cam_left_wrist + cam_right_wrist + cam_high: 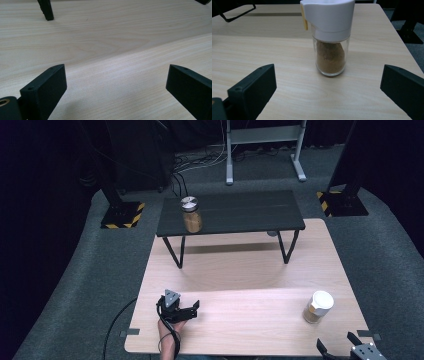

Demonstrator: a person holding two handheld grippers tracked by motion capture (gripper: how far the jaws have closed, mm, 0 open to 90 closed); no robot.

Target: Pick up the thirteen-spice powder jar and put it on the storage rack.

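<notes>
A glass shaker (318,306) with a white cap and brown powder stands upright on the wooden table (240,285) at the front right. My right gripper (340,343) is open at the table's front right edge, a short way in front of the shaker (329,37), which sits ahead between its spread jaws without touching them. My left gripper (192,309) rests low over the front left of the table, open, with bare wood (112,55) between its jaws. A second jar (191,214) with a metal lid and brown contents stands on the black shelf (235,213).
The black shelf stands on thin metal legs (175,252) across the far half of the table. One leg tip (46,10) rises ahead of the left gripper. Grey carpet (390,270) surrounds the table, with stand bases at the back.
</notes>
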